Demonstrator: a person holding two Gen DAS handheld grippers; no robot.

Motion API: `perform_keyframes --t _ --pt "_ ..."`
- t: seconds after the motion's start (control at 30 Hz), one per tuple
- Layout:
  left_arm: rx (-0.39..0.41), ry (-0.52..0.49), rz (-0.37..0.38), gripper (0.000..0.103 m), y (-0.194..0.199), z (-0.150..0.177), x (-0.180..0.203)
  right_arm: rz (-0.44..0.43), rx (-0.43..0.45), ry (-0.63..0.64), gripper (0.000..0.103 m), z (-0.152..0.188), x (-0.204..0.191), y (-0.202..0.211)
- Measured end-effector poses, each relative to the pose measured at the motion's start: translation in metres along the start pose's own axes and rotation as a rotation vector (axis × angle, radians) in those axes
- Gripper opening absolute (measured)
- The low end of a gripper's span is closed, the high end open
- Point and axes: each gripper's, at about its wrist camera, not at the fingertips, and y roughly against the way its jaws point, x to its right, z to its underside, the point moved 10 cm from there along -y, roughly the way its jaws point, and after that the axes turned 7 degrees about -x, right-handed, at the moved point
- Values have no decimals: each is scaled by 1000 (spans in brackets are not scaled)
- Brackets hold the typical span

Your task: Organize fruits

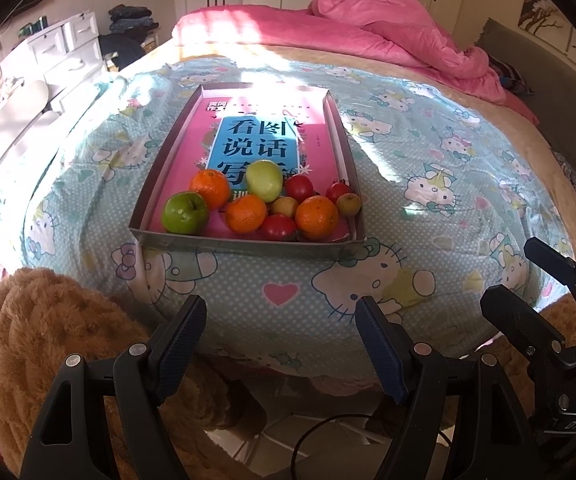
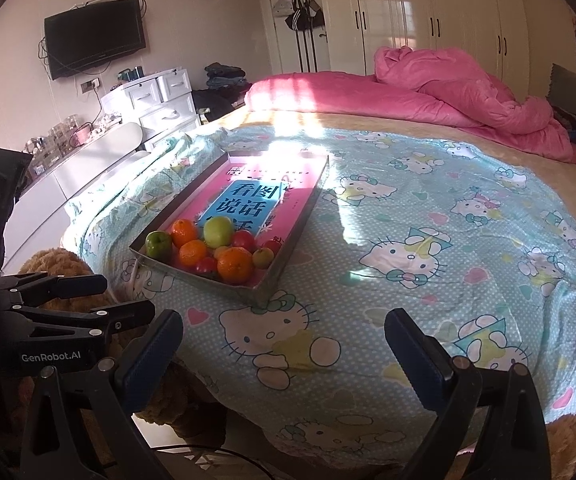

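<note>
A shallow grey box tray (image 1: 244, 246) (image 2: 192, 274) lies on the bed with a pink and blue book (image 1: 256, 136) (image 2: 248, 200) flat inside it. Fruit is heaped at the tray's near end: a green apple (image 1: 185, 213) (image 2: 158, 245), oranges (image 1: 317, 217) (image 2: 235, 265), a pale green fruit (image 1: 265, 180) (image 2: 217, 231), red tomatoes (image 1: 299, 188) and small yellowish fruits (image 1: 348, 204). My left gripper (image 1: 280, 316) stands open, short of the tray at the bed's near edge. My right gripper (image 2: 284, 334), further right, is open over the sheet. Neither has anything between its fingers.
A cartoon-cat sheet (image 2: 428, 240) covers the bed, with a bunched pink duvet (image 2: 448, 92) at the far end. A brown plush toy (image 1: 48, 340) sits at the near left corner. White drawers (image 2: 160, 100) and a low cabinet line the left wall. A black cable (image 1: 328, 424) lies on the floor.
</note>
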Motion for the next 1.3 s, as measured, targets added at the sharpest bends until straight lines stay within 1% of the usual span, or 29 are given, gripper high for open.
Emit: perform_keyframes --t 0.43,0.8,1.3 --pt "6 -13 -10 78 0 -3 3 -7 1 -16 102 1 3 2" --pt "6 -6 -14 78 0 -3 1 -2 8 5 102 1 -3 2" --pt "7 -12 -20 78 0 -2 2 -8 10 0 102 0 -3 4"
